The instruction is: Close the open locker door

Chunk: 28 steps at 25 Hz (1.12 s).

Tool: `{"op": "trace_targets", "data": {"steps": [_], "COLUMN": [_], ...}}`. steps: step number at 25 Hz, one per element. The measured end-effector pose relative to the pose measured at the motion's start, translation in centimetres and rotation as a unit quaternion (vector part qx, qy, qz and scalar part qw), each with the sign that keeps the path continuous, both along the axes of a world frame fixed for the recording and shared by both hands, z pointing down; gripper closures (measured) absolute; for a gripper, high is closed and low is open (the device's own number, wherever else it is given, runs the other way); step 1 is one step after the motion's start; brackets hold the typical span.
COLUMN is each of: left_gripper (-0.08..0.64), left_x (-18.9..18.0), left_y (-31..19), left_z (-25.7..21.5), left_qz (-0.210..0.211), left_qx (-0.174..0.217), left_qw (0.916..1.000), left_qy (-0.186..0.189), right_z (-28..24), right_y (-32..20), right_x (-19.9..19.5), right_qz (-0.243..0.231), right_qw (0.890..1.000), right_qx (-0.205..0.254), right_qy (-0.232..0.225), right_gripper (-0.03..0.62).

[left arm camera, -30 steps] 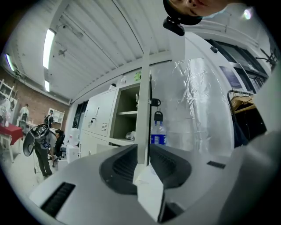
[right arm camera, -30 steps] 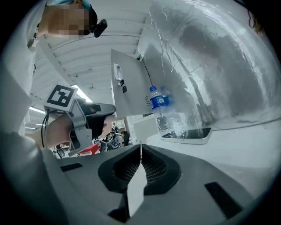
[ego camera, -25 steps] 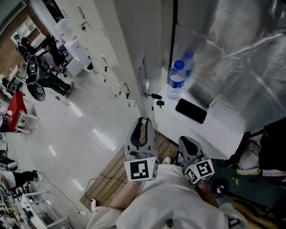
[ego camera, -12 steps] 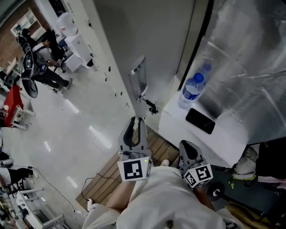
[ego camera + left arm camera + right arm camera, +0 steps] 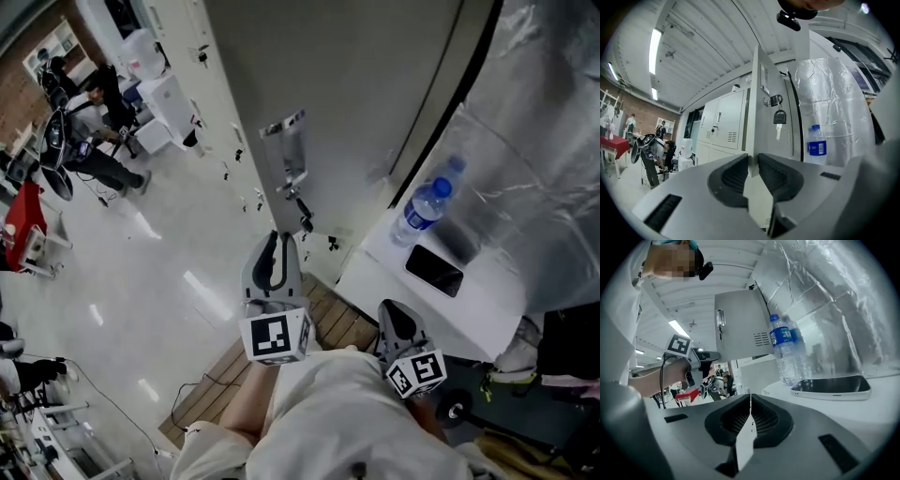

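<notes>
The grey locker door (image 5: 284,150) stands open, a key (image 5: 302,214) hanging from its lock. In the left gripper view its free edge (image 5: 756,93) runs down into my left gripper (image 5: 753,161), whose jaws are closing with both pads against that edge. From the head view, the left gripper (image 5: 278,242) points up at the door's lower edge. My right gripper (image 5: 394,314) hangs back near the person's body, its jaws (image 5: 750,401) shut on nothing. The right gripper view shows the door's face (image 5: 740,324) with its handle and vents.
A water bottle (image 5: 422,211) and a black phone (image 5: 434,270) rest on a white surface (image 5: 469,309) right of the door, in front of plastic-wrapped bulk (image 5: 544,141). More lockers (image 5: 178,37) line the left. People and equipment (image 5: 89,122) are across the floor; wooden slats (image 5: 225,375) lie underfoot.
The door's handle plate has turned more face-on and shifted left in the head view. My left gripper has followed it left and up. The bottle and phone now sit farther right.
</notes>
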<state>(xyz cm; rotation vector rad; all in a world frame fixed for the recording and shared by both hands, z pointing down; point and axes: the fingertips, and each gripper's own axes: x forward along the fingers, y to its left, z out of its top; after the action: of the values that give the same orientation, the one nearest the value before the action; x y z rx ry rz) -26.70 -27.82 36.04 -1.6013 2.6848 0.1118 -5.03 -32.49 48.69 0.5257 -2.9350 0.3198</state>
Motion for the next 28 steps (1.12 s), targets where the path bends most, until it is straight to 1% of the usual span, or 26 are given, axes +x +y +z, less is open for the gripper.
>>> {"op": "trace_targets", "data": {"steps": [8, 13, 19, 24, 28], "left_gripper": [0.491, 0.494, 0.495, 0.497, 0.497], "left_x": [-4.9, -7.7, -10.6, -12.7, -14.1], "left_y": [-2.4, -4.1, -6.7, -9.2, -11.2], "left_z": [0.2, -0.1, 0.0, 0.0, -0.1], "left_qz": [0.029, 0.06, 0.103, 0.137, 0.155], "left_qx": [-0.007, -0.011, -0.021, -0.021, -0.031], "left_qw": [0.9995, 0.9981, 0.9944, 0.9903, 0.9875], "left_qy": [-0.009, -0.008, -0.009, 0.009, 0.005], "right_z": [0.1, 0.2, 0.8, 0.8, 0.6], "right_y": [-0.3, -0.4, -0.4, -0.8, -0.6], "right_x": [-2.2, -3.5, -5.0, -5.9, -7.0], "right_qz": [0.022, 0.044, 0.053, 0.07, 0.067], "right_qw": [1.0, 0.999, 0.998, 0.997, 0.997], "right_qx": [0.01, 0.003, 0.005, 0.002, 0.007], "right_qy": [0.009, 0.011, 0.02, 0.024, 0.028], "right_gripper": [0.563, 0.563, 0.563, 0.563, 0.563]}}
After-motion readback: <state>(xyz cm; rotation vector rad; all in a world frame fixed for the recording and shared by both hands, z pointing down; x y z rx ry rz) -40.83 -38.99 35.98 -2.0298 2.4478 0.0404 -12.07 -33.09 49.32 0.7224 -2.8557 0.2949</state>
